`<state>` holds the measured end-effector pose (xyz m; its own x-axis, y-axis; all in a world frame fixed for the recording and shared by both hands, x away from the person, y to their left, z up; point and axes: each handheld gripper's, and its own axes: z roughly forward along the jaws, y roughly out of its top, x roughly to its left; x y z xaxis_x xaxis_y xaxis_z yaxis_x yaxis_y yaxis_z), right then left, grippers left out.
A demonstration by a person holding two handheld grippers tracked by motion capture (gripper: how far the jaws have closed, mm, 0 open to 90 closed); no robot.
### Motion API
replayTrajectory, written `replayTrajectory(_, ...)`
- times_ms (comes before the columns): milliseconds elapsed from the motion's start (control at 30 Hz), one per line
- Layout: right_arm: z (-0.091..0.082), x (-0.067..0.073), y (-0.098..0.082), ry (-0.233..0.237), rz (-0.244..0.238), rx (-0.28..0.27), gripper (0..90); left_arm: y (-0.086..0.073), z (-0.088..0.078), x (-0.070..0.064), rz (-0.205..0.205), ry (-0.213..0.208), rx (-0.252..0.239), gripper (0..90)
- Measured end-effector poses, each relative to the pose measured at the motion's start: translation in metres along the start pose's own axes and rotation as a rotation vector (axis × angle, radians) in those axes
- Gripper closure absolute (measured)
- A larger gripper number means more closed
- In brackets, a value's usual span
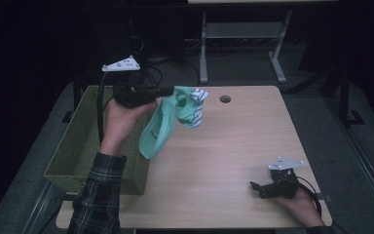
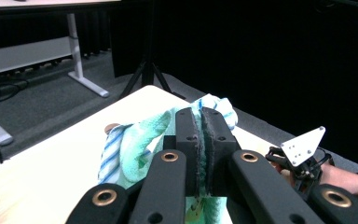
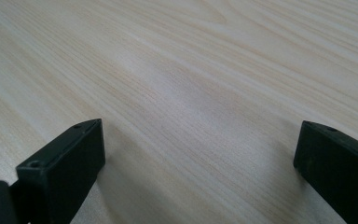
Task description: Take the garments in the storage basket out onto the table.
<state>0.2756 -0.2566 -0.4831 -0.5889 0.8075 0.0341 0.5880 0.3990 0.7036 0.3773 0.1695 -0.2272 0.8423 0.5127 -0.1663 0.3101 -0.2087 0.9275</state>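
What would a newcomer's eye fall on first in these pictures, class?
The mint-green cloth stands out first, dangling in the air from the shut left gripper between the green woven basket and the wooden table. Next comes the right gripper, resting open on the table's near right corner.

The left gripper (image 2: pixel 200 140) hides the pinched part of the green cloth (image 1: pixel 163 126). The cloth covers the basket (image 1: pixel 78 141)'s right rim; the picture's bottom edge crops the right forearm.
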Motion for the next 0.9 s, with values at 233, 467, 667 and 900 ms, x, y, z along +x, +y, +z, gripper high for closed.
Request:
replayTrajectory(233,0.0,0.0,0.0,0.0,0.0,0.0,1.4,-0.009,0.025,-0.006,-0.005,-0.028,0.016,86.2)
replayTrajectory(467,0.0,0.0,0.0,0.0,0.0,0.0,1.4,-0.022,0.053,-0.012,-0.018,-0.051,0.047,86.2)
replayTrajectory(667,0.0,0.0,0.0,0.0,0.001,0.0,1.4,-0.033,0.077,-0.019,-0.022,-0.065,0.073,86.1)
replayTrajectory(900,0.0,0.0,0.0,0.0,0.001,0.0,1.4,-0.048,0.102,-0.027,-0.032,-0.07,0.105,86.1)
